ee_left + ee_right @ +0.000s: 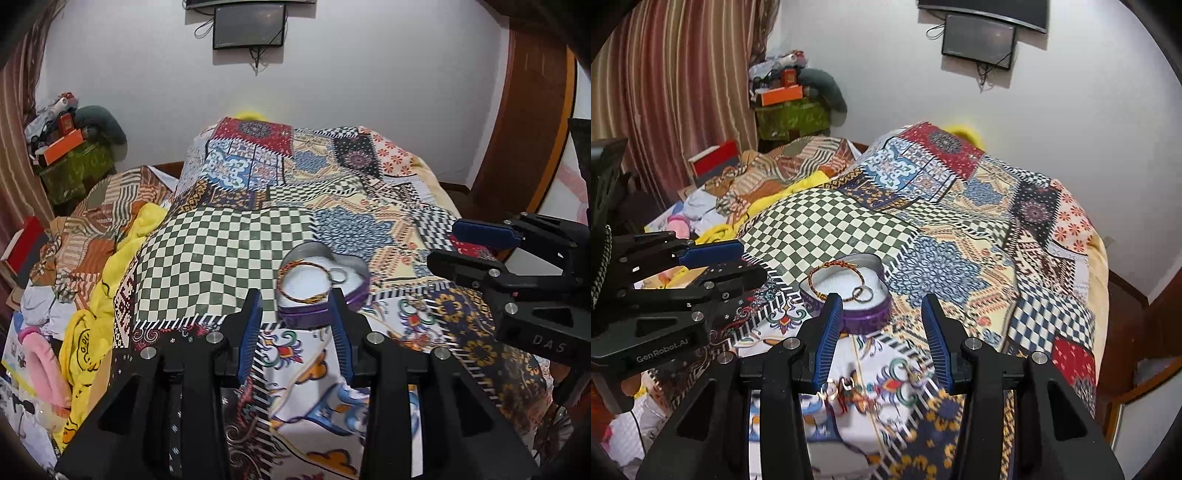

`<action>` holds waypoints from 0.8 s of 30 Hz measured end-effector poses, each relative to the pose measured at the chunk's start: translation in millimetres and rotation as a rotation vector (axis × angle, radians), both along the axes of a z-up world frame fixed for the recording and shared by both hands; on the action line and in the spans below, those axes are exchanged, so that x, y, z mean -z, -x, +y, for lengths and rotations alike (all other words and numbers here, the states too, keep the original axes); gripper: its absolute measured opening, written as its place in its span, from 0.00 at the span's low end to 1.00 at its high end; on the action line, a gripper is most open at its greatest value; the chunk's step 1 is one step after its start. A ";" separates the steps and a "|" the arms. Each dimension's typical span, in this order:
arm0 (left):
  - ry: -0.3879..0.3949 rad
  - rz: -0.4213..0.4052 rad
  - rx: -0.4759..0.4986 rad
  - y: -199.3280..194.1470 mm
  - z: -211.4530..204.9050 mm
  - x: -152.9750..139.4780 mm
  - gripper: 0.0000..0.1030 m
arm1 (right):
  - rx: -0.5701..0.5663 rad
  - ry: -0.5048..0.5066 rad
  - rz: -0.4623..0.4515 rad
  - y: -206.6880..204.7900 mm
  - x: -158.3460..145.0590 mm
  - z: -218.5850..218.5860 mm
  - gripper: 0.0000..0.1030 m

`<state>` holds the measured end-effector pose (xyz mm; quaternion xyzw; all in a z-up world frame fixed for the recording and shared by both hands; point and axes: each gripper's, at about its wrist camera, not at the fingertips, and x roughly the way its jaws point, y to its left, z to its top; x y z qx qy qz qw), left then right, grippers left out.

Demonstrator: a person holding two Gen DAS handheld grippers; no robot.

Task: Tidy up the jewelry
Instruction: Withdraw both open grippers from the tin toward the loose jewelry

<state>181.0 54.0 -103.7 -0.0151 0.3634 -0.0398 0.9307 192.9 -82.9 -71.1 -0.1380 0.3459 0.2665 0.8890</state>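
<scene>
A purple heart-shaped tin [314,317] [866,317] with white lining sits on the patchwork bedspread. Inside it lie a red-and-gold bracelet [295,297] [812,282] and two linked rings [338,275] [863,293]. My left gripper [295,301] [750,260] hovers just short of the tin, open, with nothing between its blue pads. My right gripper [880,301] [445,243] is open too, to the tin's right, and holds nothing. In the right wrist view, loose jewelry [849,391] and a thin gold strand [866,391] lie blurred on the bedspread beneath the right fingers.
The patchwork bedspread [229,251] rises over a mound toward the wall. A yellow cloth [110,266], a pink item [40,362] and rumpled bedding lie on the left. A cluttered green box [790,118] stands by the striped curtain, and a wooden door frame [532,122] on the right.
</scene>
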 end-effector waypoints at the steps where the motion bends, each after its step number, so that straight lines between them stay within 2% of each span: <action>1: 0.000 -0.004 0.005 2.8 -3.0 -1.8 0.36 | 0.005 -0.002 -0.004 3.0 -0.7 -3.1 0.39; 11: -0.008 0.015 0.048 16.1 -31.0 0.8 0.39 | 0.069 -0.022 0.011 17.7 3.5 -43.8 0.39; 19: -0.018 0.088 0.073 16.5 -47.3 27.4 0.39 | 0.104 -0.033 0.078 16.3 23.6 -69.7 0.39; 24: -0.021 0.131 0.083 17.9 -50.4 44.2 0.39 | 0.082 -0.030 0.135 18.5 42.3 -70.8 0.39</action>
